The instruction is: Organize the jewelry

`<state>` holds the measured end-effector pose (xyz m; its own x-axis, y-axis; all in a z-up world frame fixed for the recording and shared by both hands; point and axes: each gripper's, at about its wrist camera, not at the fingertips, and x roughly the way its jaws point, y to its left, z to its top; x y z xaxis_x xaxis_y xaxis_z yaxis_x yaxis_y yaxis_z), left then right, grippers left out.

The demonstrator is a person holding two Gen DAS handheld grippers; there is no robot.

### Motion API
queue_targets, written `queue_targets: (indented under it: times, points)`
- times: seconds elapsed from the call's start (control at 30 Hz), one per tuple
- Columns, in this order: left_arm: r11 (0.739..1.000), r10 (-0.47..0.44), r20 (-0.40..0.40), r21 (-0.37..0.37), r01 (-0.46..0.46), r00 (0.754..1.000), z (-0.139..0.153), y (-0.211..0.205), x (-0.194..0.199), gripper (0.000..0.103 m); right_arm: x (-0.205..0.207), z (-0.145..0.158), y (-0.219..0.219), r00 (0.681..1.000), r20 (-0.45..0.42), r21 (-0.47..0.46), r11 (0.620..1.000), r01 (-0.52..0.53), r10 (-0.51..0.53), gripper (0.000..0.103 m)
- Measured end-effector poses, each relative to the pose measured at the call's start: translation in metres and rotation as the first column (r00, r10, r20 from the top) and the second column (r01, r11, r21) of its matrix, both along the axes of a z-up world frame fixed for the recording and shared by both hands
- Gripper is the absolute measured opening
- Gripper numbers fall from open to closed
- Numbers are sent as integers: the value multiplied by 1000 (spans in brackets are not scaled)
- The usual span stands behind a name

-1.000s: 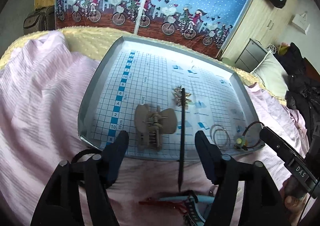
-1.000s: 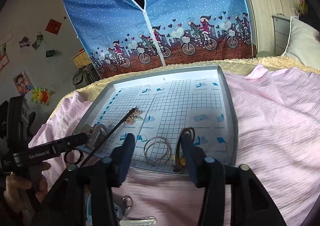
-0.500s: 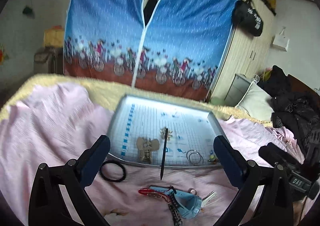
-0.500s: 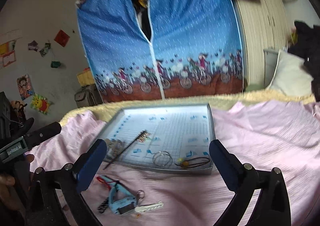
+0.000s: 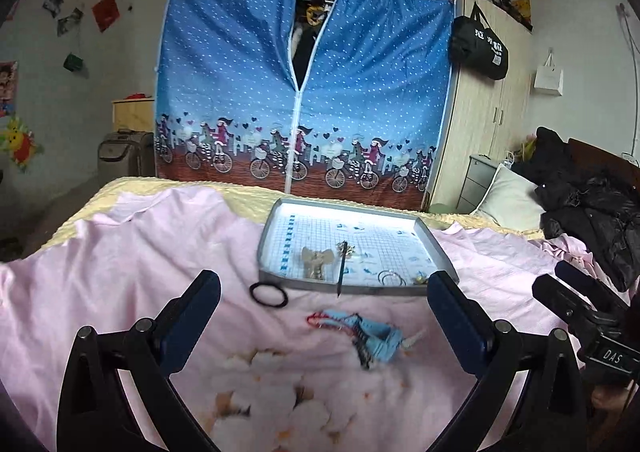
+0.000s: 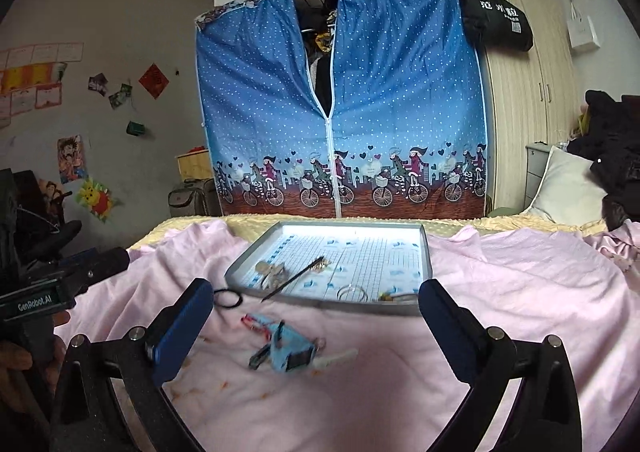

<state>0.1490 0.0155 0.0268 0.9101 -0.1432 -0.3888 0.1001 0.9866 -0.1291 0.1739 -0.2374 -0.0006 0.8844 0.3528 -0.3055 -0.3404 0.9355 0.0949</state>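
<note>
Left wrist: tray (image 5: pixel 268 240) holds hair clip (image 5: pixel 317 261); both claws gape wide, empty.

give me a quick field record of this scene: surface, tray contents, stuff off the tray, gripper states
surface: pink sheet on a bed
tray: beige hair claw, black hair stick overhanging the near rim, silver rings
off tray: black hair tie, blue key pouch with keys
left gripper: open, empty
right gripper: open, empty
</note>
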Motion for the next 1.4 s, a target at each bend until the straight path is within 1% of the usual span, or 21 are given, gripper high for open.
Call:
queue_targets:
  times: [0.07,0.17,0.33,0.47,0.6,0.67,0.73,0.8,0.87,0.93,1.07,1.17,1.2,1.23,1.27,1.3,1.33,1.37,1.4]
  points:
    - [1000,18,-4,1,-18,1000,-3,3,-14,101,-13,-2,2,1000,3,-9,1000,1,-1,103]
    - [999,42,-32,-16,-43,999,-9,11,-29,101,-30,-6,5,1000,-11,-10,1000,1,-2,103]
    - [997,66,-83,-41,-69,994,-16,17,-47,101,-46,-21,5,997,-75,-6,1000,11,-12,103]
    - [997,74,-126,-14,-76,989,-24,16,-57,101,-51,-29,3,991,-131,-1,1000,28,-28,103]
    - [997,76,-199,9,-75,977,-35,10,-59,101,-45,-41,-2,974,-222,12,999,48,-45,103]
    - [998,69,-219,3,-70,973,-41,10,-58,101,-40,-47,-5,960,-276,19,998,64,-56,103]
    - [998,65,-232,-2,-68,971,-43,11,-57,101,-36,-51,-8,950,-306,23,997,74,-63,103]
    - [998,55,-248,-7,-59,967,-45,12,-54,101,-28,-55,-11,936,-348,47,997,63,-43,103]
    - [999,41,-277,-10,-46,960,-48,11,-48,101,-15,-60,-16,914,-405,74,996,49,-15,103]
    - [1000,24,-314,-2,-26,949,-51,10,-38,101,0,-64,-23,890,-456,71,996,56,-18,103]
    - [998,-26,-364,43,45,931,-52,5,-14,101,23,-68,-26,869,-494,16,999,31,-19,103]
    - [994,-67,-394,50,94,917,-56,0,4,101,44,-73,-24,848,-529,-13,999,-47,33,103]
    - [993,-80,-408,48,109,909,-59,-2,9,100,54,-75,-22,844,-533,-38,995,-95,60,103]
    - [990,-107,-433,38,136,895,-64,-4,16,97,59,-77,-21,843,-534,-62,992,-114,63,103]
    - [985,-144,-464,16,171,874,-69,-7,23,94,65,-79,-21,840,-539,-82,988,-133,68,103]
    - [980,-173,-493,-2,197,853,-75,-10,30,84,74,-83,-20,830,-550,-99,980,-170,89,103]
    - [977,-190,-512,-11,215,837,-79,-12,33,74,78,-85,-19,828,-553,-111,976,-187,96,103]
    - [972,-205,-528,-14,233,824,-83,-14,37,69,81,-88,-18,828,-552,-124,972,-201,101,103]
    - [966,-222,-543,-12,257,810,-88,-19,41,63,85,-91,-18,827,-550,-132,967,-219,113,100]
